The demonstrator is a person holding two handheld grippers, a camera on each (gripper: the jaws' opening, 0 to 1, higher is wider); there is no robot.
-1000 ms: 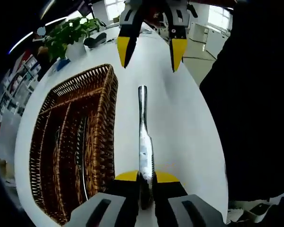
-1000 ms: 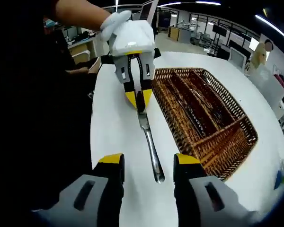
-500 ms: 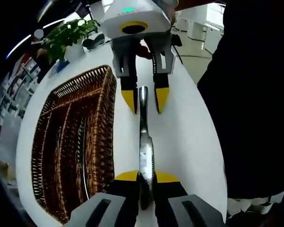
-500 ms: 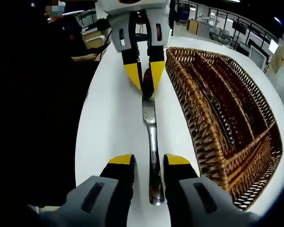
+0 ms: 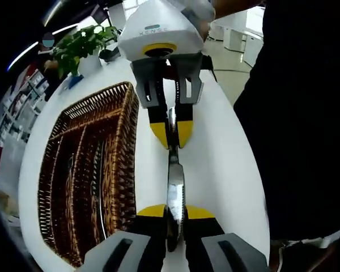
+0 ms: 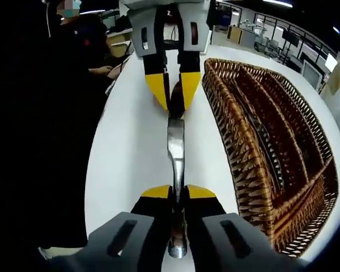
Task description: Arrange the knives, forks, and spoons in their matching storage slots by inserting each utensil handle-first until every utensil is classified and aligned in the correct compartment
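Item: one steel utensil (image 5: pixel 175 190), long axis 12-to-6 between our grippers, over the white table (image 5: pixel 226 164). Left gripper (image 5: pixel 175 213) and right gripper (image 6: pixel 178 194) both clamp its ends. Wicker tray (image 6: pixel 272 147) lies at 3 o'clock of the right.

The two views look at each other from close range, low over the white table (image 5: pixel 226 170). Each looks along the same utensil (image 5: pixel 174 181) toward the opposite claw. Both share the table and the wicker basket (image 5: pixel 85 164), on the left in the left gripper view and on the right in the right gripper view.
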